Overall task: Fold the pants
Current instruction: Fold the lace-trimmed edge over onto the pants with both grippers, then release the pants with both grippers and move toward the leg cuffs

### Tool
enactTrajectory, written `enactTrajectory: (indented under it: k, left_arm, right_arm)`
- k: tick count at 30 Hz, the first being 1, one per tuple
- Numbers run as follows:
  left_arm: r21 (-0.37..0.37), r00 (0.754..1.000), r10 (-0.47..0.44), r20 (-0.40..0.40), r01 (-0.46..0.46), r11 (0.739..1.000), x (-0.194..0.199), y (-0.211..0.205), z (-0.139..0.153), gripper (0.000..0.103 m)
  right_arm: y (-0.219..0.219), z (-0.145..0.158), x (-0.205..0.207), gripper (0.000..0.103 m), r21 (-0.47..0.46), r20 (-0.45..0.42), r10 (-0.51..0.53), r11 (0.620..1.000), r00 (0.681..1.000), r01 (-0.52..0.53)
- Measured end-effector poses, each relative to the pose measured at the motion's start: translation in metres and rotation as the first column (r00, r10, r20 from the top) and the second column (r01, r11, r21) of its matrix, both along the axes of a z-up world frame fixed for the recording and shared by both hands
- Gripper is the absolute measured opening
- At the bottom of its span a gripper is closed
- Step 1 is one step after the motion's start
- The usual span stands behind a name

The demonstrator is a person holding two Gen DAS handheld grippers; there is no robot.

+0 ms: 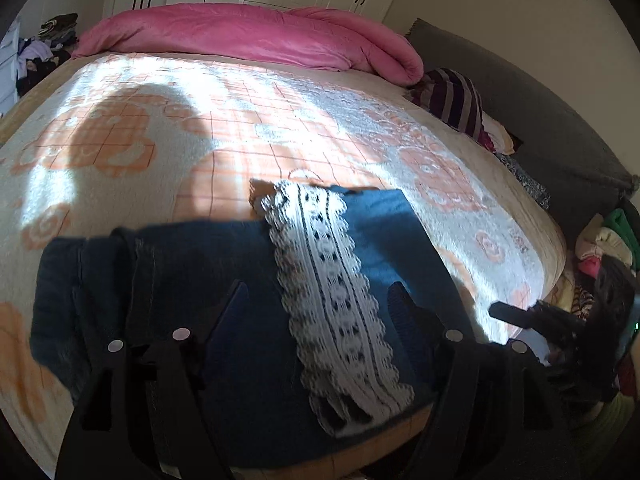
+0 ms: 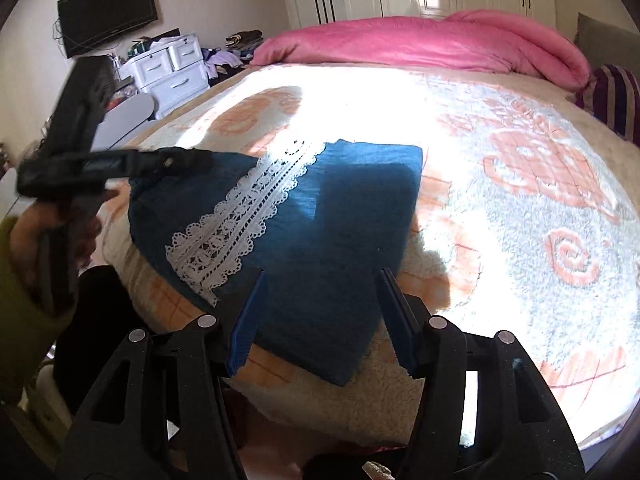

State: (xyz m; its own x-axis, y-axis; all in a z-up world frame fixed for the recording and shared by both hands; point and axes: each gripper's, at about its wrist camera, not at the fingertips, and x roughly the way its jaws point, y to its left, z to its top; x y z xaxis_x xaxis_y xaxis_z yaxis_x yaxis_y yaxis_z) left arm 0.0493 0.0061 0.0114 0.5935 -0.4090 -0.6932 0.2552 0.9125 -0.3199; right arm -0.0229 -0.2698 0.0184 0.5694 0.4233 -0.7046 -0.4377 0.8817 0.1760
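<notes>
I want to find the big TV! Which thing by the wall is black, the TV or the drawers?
The TV is black, mounted high on the wall. The drawers under it are white plastic with clutter on top.

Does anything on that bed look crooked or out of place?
Slightly. The blue pants lie folded near the bed's edge, with the white lace stripe running slantwise. The pink quilt is bunched at the far side, and striped clothes are heaped beside it.

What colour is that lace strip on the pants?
White lace strip, clearest in the right wrist view.
</notes>
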Motion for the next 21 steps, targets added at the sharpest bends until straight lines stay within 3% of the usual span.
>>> enactTrajectory:
  k: [6,8,11,12,19,21]
  left_arm:
    - [0.04,0.999,-0.048,-0.004,0.048,0.998,-0.025,-0.021,-0.012,0.071]
    - [0.086,0.998,-0.064,-0.006,0.064,0.994,-0.03,-0.029,-0.019,0.069]
    - [0.206,0.994,-0.091,-0.055,0.1,0.973,-0.03,-0.038,-0.038,0.042]
    - [0.219,0.993,-0.095,-0.064,0.107,0.97,-0.03,-0.037,-0.043,0.043]
    - [0.197,0.994,-0.081,-0.072,0.094,0.976,-0.033,-0.031,-0.047,0.043]
    - [0.191,0.995,-0.076,-0.069,0.088,0.978,-0.033,-0.03,-0.044,0.042]
  right_arm:
    - [0.027,-0.011,0.0,0.049,-0.027,-0.02,0.05,0.998,0.999,-0.051]
    - [0.032,-0.018,0.005,0.049,-0.042,-0.042,0.058,0.997,0.997,-0.06]
    - [0.032,-0.035,0.008,0.049,-0.097,-0.09,0.044,0.994,0.995,-0.053]
    - [0.03,-0.037,0.007,0.049,-0.093,-0.091,0.043,0.994,0.995,-0.052]
    - [0.028,-0.039,0.001,0.05,-0.096,-0.072,0.042,0.994,0.997,-0.049]
    - [0.025,-0.035,0.001,0.057,-0.068,-0.08,0.035,0.997,0.996,-0.04]
